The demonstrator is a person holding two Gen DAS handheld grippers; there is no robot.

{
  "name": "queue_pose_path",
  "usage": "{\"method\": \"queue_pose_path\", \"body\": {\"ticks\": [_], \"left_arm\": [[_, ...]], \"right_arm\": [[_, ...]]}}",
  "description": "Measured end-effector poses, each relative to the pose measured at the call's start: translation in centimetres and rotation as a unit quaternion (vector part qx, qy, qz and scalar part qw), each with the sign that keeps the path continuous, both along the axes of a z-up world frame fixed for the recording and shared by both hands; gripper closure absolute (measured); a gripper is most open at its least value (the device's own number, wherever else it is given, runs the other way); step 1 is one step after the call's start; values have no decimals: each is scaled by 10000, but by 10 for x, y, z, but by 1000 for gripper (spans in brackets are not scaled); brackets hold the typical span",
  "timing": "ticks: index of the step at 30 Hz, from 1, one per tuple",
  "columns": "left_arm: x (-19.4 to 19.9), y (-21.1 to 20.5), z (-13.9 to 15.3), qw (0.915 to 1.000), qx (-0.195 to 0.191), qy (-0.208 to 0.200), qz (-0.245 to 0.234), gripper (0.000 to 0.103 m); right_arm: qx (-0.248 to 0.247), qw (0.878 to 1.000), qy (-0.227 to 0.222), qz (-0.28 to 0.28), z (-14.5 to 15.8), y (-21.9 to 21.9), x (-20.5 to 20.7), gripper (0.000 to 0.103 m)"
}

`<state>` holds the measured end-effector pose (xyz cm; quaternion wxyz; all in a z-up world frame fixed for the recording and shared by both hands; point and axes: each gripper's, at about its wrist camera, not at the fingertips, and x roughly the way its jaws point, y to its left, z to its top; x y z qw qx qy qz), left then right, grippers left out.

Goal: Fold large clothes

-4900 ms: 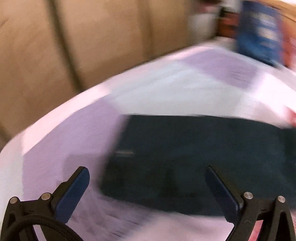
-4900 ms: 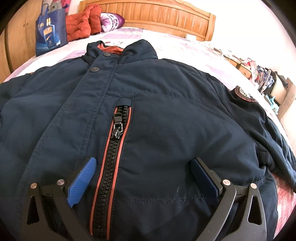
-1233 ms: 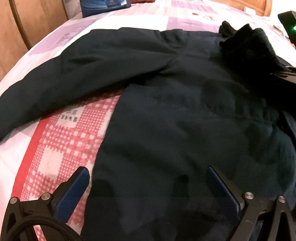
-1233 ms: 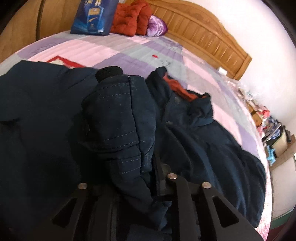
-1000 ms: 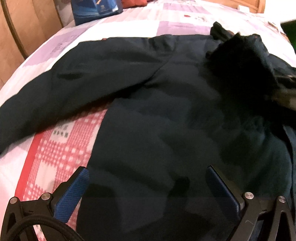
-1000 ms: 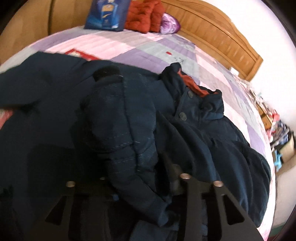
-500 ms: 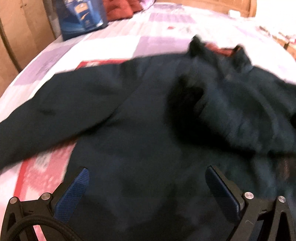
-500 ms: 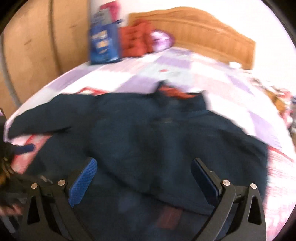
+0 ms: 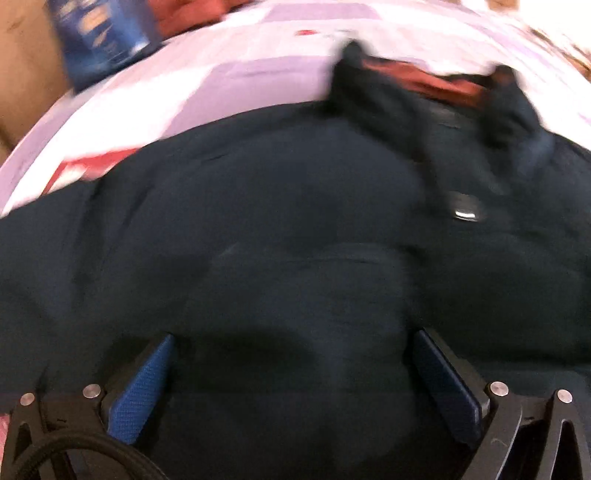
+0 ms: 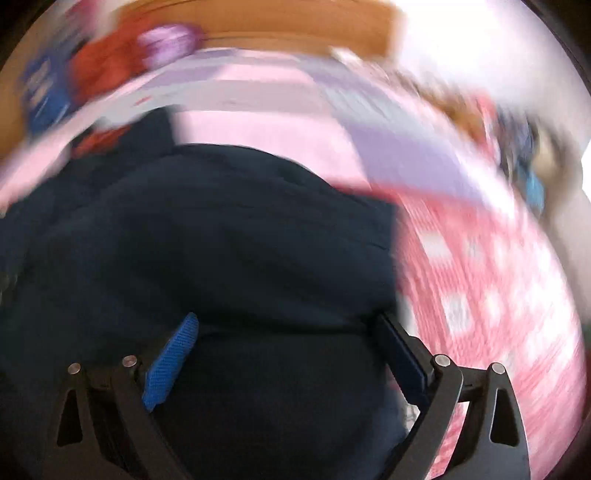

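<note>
A dark navy jacket (image 9: 295, 229) lies spread across a bed (image 9: 229, 85) covered in a quilt of pink, lilac and red-checked patches, seen through motion blur from both wrist cameras. In the left wrist view, the left claw (image 9: 291, 373) hangs over the jacket's body with its blue-padded jaws wide apart and only flat cloth beneath them, nothing gripped. The jacket's collar (image 9: 424, 81), lined in orange-red, lies toward the far side of the bed, and a metal snap button (image 9: 463, 206) glints on the front. A blue bag (image 9: 99, 37) stands at the bed's far left edge. In the right wrist view, the right claw (image 10: 288, 350) hovers over the jacket's right-hand edge, its jaws set wide and closing slightly, with fabric below them but none pinched. The red-checked patch of quilt (image 10: 480, 295) lies bare just beside the jacket there. A wooden headboard (image 10: 277, 22) and a red cushion (image 10: 107, 70) blur across the background.
</note>
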<state>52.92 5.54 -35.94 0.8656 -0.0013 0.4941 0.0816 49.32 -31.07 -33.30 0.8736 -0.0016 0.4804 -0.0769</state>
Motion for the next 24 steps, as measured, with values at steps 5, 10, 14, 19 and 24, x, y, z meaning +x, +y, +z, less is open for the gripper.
{"method": "queue_pose_path", "body": {"ticks": [5,10,14,19,24], "left_arm": [[-11,2,-7,9998,122,-176,36,0],[-15,-2,-7,9995,188,-238,112,0],[-16,0,-10,9993,209,-306,108,0],[-20,-2,-10,9990,243,-365,49,0],[-21,-4,-12,9986,232,-469,-31,0]], "right_arm": [[59,9999,-92,109,-4,-32,-9,2],[-734,9930,-852,364,33,9,-20,11],[-522,9821,-1239,1318,57,70,-19,11],[-643,9831,-369,1674,17,93,22,18],[593,9950,-55,801,4,-6,51,103]]}}
